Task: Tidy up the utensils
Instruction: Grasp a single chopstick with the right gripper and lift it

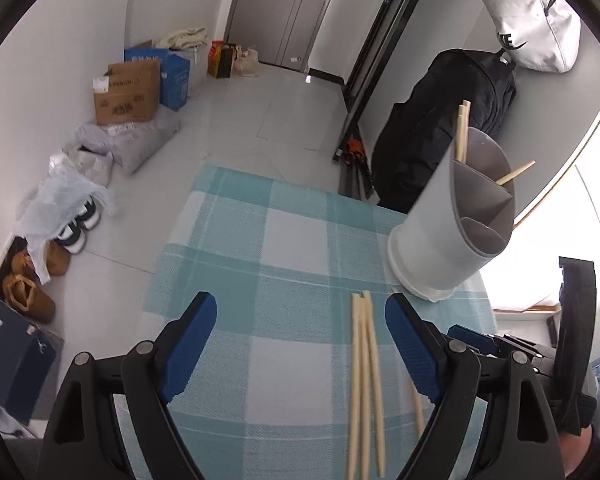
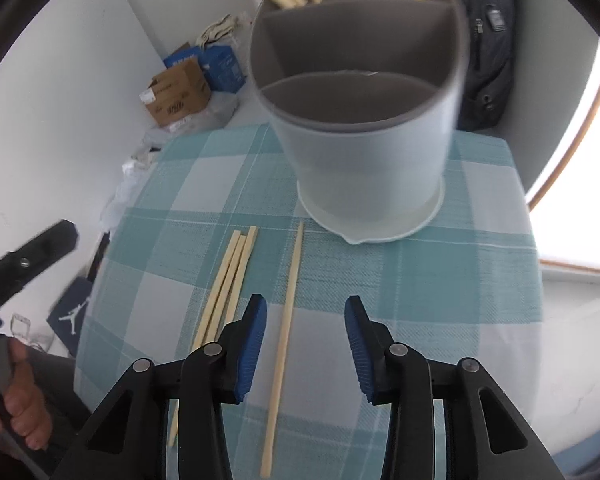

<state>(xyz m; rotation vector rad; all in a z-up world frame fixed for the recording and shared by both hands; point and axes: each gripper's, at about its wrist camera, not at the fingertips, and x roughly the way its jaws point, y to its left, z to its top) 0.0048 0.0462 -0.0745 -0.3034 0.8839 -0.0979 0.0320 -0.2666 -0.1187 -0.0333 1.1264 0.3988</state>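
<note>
A white utensil holder (image 1: 440, 232) with grey dividers stands on the teal checked tablecloth (image 1: 260, 264) and holds several wooden chopsticks (image 1: 462, 132). It also shows in the right wrist view (image 2: 364, 136). Three loose chopsticks (image 1: 364, 380) lie between my left gripper's (image 1: 300, 336) open fingers, near the right one. In the right wrist view the same three (image 2: 228, 280) lie left of a single chopstick (image 2: 286, 320), which runs between my open, empty right gripper's (image 2: 306, 340) fingers.
The small table's edges are close on all sides. On the floor to the left are cardboard boxes (image 1: 128, 92), bags and shoes (image 1: 76, 232). A black backpack (image 1: 440, 132) hangs behind the holder. The other gripper (image 2: 24, 264) shows at the right view's left edge.
</note>
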